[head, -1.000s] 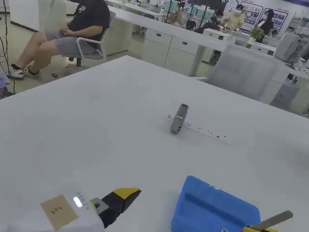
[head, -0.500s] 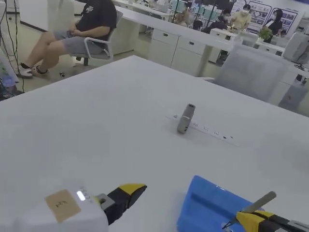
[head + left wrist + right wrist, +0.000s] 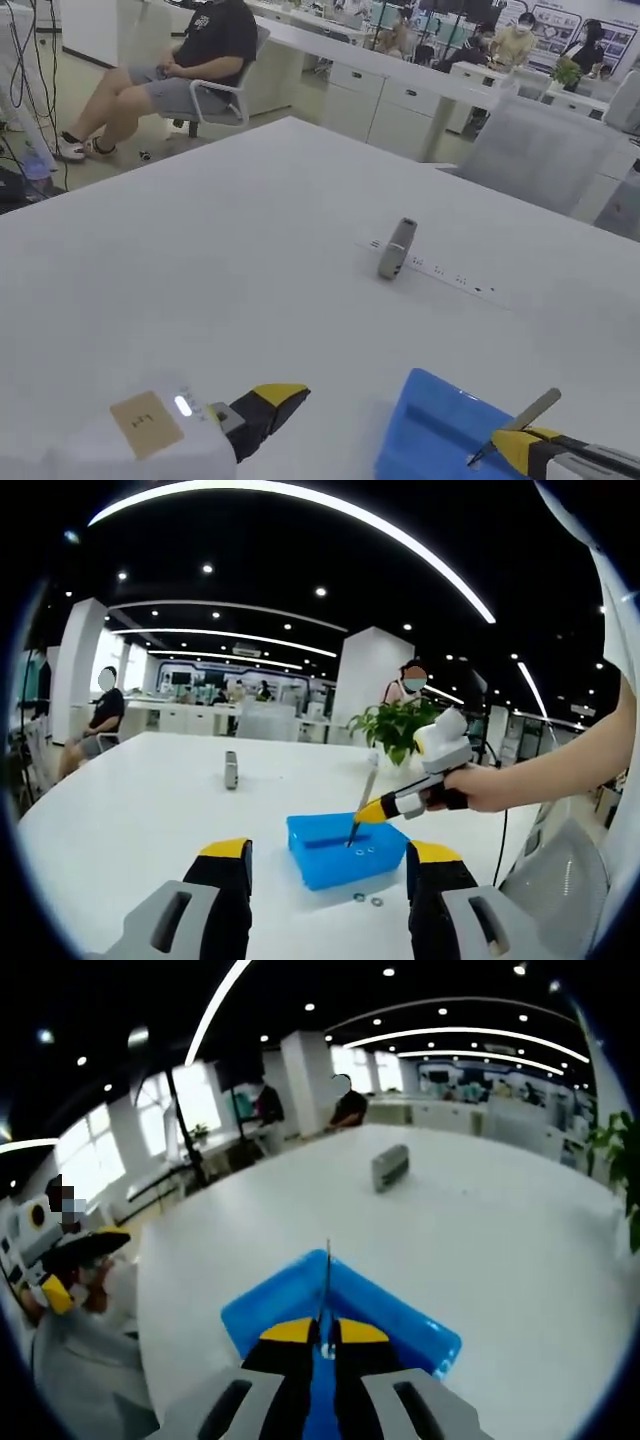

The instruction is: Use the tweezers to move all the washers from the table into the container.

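**Tweezer tips inside the tray, two washers just outside its wall**

The white table [image 3: 200, 260] carries the shallow blue plastic container [image 3: 340, 868] at lower centre of the left gripper view. The left gripper [image 3: 330, 852] stands with its jaws spread wide and holds nothing. The right gripper [image 3: 322, 1338] is clamped on the slim metal tweezers [image 3: 362, 805]. Their long axis slants from upper right down to tips inside the container. Two small metal washers [image 3: 358, 898] lie on the table just beside the container's near wall, below those tips. The next pick probably means bringing the tips back over that wall, towards the frame's bottom.

container [image 3: 432, 420] blue | table [image 3: 200, 250] white | tweezers [image 3: 532, 407] grey (jaws yellow and black)
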Motion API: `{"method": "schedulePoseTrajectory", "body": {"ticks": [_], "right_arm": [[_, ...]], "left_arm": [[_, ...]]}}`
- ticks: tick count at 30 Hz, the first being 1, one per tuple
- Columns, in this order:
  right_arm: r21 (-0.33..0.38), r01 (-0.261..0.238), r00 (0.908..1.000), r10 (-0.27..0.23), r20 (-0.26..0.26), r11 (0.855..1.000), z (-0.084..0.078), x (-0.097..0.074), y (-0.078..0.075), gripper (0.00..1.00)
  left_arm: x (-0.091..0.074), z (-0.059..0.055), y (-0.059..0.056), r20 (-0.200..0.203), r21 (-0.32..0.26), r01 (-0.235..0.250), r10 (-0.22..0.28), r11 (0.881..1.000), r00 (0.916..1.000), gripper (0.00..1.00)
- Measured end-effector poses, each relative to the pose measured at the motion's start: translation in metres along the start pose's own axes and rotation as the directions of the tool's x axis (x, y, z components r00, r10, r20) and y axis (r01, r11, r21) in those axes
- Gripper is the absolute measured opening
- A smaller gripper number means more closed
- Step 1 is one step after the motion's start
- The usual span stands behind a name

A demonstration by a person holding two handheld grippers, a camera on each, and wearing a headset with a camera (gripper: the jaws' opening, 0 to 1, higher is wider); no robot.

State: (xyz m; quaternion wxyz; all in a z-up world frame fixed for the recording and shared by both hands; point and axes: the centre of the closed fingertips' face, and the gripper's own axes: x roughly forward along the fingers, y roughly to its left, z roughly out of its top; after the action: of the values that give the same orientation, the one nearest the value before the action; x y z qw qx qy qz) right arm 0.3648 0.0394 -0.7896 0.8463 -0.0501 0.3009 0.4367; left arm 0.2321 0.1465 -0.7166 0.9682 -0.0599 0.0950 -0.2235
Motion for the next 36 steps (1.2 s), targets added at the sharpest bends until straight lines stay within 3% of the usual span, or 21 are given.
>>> {"method": "schedulePoseTrajectory", "body": {"ticks": [5, 11, 18, 25, 29, 36], "right_arm": [[-0.038, 0.015, 0.9990, -0.016, -0.043, 0.999, -0.012, 0.008, -0.006, 0.03], [-0.045, 0.023, 0.9985, -0.025, -0.049, 0.999, -0.018, 0.008, -0.006, 0.03], [-0.083, 0.013, 0.9995, -0.015, -0.026, 0.996, -0.013, 0.004, 0.004, 0.04], [-0.094, 0.017, 0.9994, -0.014, 0.032, 0.995, 0.001, -0.011, 0.012, 0.04], [-0.132, 0.007, 0.9976, 0.002, 0.069, 0.991, 0.009, -0.027, 0.030, 0.04], [-0.139, -0.060, 0.9938, 0.072, 0.085, 0.988, 0.003, -0.044, 0.064, 0.04]], "left_arm": [[0.001, -0.003, -0.001, -0.015, -0.001, 0.004, -0.004, 1.000, 0.9999, 0.62], [0.002, -0.005, -0.004, -0.029, 0.008, 0.017, -0.017, 1.000, 0.9994, 0.62], [0.003, -0.007, -0.005, -0.039, 0.007, 0.027, -0.026, 1.000, 0.9989, 0.62], [0.003, -0.008, -0.005, -0.046, 0.014, 0.027, -0.027, 1.000, 0.9986, 0.62], [0.003, -0.010, -0.004, -0.053, 0.018, 0.022, -0.021, 1.000, 0.9984, 0.62], [0.003, -0.009, -0.003, -0.051, 0.018, 0.014, -0.014, 1.000, 0.9986, 0.62]]}}
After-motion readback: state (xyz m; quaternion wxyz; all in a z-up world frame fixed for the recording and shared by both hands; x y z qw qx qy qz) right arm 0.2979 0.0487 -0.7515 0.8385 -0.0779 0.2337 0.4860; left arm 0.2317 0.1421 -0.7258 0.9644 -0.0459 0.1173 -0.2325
